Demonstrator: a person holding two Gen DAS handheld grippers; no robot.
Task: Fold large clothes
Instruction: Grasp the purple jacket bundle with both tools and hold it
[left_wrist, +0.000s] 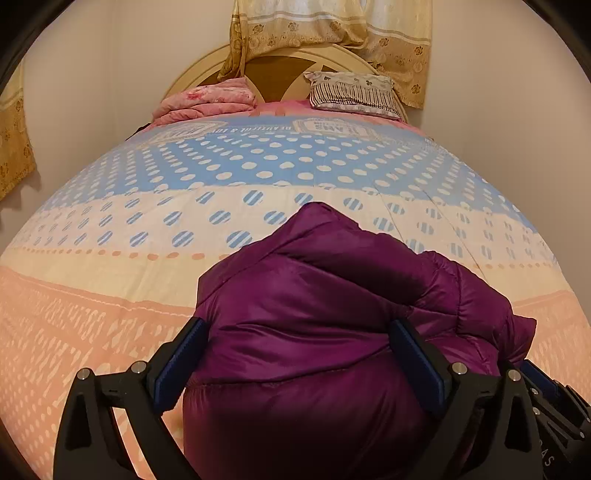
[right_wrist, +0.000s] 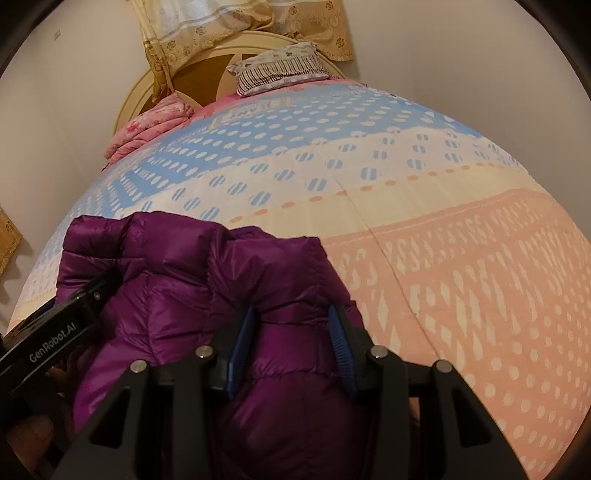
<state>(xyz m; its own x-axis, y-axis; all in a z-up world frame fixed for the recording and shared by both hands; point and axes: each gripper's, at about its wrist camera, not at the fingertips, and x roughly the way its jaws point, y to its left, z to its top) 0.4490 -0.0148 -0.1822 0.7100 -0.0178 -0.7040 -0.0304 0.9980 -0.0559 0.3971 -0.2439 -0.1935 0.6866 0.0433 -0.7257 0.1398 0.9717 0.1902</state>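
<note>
The left gripper (left_wrist: 295, 350) is spread wide around the purple jacket (left_wrist: 332, 295); the right gripper (right_wrist: 291, 339), beside it, is clamped on a jacket fold.

Warm, dim indoor light here, soft sheen glinting off the purple jacket (left_wrist: 332, 314). Heavy fisheye bulge bends the bedspread (left_wrist: 110, 295), black vignette fills the corners. Bottom edge goes dark and soft.

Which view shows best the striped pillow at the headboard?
The left wrist view: the striped pillow lies near the middle, its whole front visible. The right wrist view shows the same pillow smaller and tilted.
</note>
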